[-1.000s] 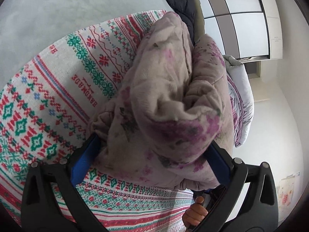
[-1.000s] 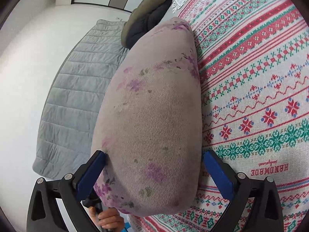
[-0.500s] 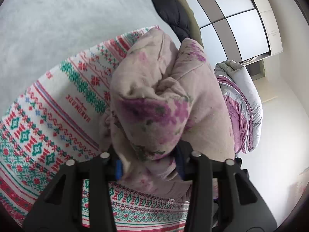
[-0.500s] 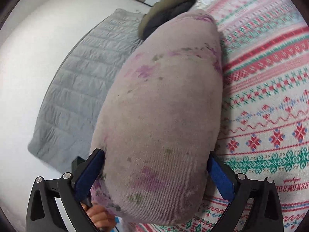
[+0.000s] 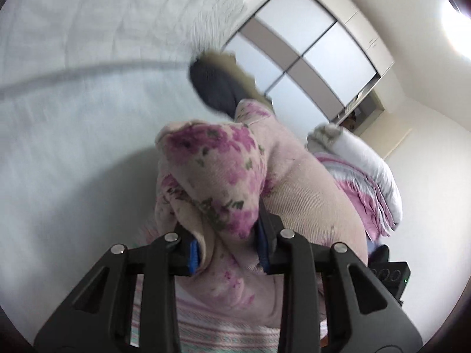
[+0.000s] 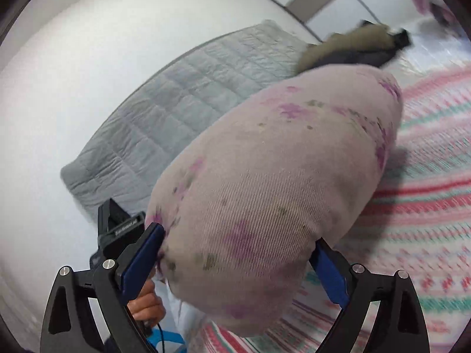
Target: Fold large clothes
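Observation:
A rolled pink garment with purple flowers [image 5: 212, 164] fills the middle of both wrist views. My left gripper [image 5: 226, 226] has one end of the roll between its blue pads; its jaws are narrow and still closing on the cloth. The far side of the same garment [image 6: 279, 161] bulges between the wide-set fingers of my right gripper [image 6: 239, 235]. Both blue pads touch its sides while those jaws close a little. The roll hangs just above the patterned red, green and white blanket [image 6: 426, 206], with a shadow under it.
A grey quilted cover [image 6: 176, 97] lies to the left on the white surface. A dark jacket with olive lining [image 5: 217, 85] rests behind the roll. A pink and white duvet [image 5: 368, 182] is piled at the right, before white wardrobe doors [image 5: 309, 44]. A hand [image 6: 145, 303] shows below.
The left jaws went from wide apart to clamped on the roll's end. Both grippers rose and rolled, lifting the roll off the patterned blanket. The right pads closed in slightly.

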Motion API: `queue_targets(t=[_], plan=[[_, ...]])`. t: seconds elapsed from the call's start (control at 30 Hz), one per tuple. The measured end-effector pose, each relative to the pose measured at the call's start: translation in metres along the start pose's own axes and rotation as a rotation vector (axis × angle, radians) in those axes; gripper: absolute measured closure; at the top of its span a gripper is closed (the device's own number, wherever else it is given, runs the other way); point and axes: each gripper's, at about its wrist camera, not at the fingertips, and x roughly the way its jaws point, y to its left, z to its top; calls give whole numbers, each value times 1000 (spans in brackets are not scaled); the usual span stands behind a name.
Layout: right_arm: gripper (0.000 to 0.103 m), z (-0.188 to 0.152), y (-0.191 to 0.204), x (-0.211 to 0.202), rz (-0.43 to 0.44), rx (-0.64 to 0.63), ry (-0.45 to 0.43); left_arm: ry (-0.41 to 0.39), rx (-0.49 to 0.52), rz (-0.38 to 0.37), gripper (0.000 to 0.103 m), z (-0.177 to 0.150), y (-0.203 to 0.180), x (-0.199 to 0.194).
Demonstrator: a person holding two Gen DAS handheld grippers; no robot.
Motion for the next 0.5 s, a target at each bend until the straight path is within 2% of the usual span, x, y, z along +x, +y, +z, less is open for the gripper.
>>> queue_targets(t=[0.07, 0.1, 0.13, 0.17, 0.2, 0.23, 0.27, 0.3, 0.33, 0.43, 0.5], plan=[[11, 3, 25, 33, 38, -61, 22, -71, 28, 2, 71, 31, 14, -23], [17, 0, 42, 56, -5, -155, 51, -102, 53, 2, 71, 41, 19, -32], [18, -6, 59, 80, -61, -265, 79, -132, 97, 38, 70, 51, 26, -41], [20, -12, 64, 99, -74, -299, 116, -138, 143, 112, 70, 58, 37, -44], [20, -22, 60, 134, -48, -253, 207, -106, 152, 188, 68, 61, 56, -42], [21, -32, 49, 157, -19, -175, 284, -55, 108, 245, 68, 61, 83, -36], [21, -42, 39, 172, -1, -116, 330, 18, -4, 300, 67, 54, 124, -29], [21, -63, 27, 187, 36, -34, 392, 74, -117, 296, 66, 40, 163, -27], [21, -75, 25, 191, 55, -14, 419, 89, -168, 269, 65, 31, 186, -29], [21, -113, 36, 195, -21, -131, 502, 71, -227, 180, 62, 12, 223, -44], [21, -124, 44, 192, -70, -185, 545, 63, -205, 198, 61, 13, 218, -46]])
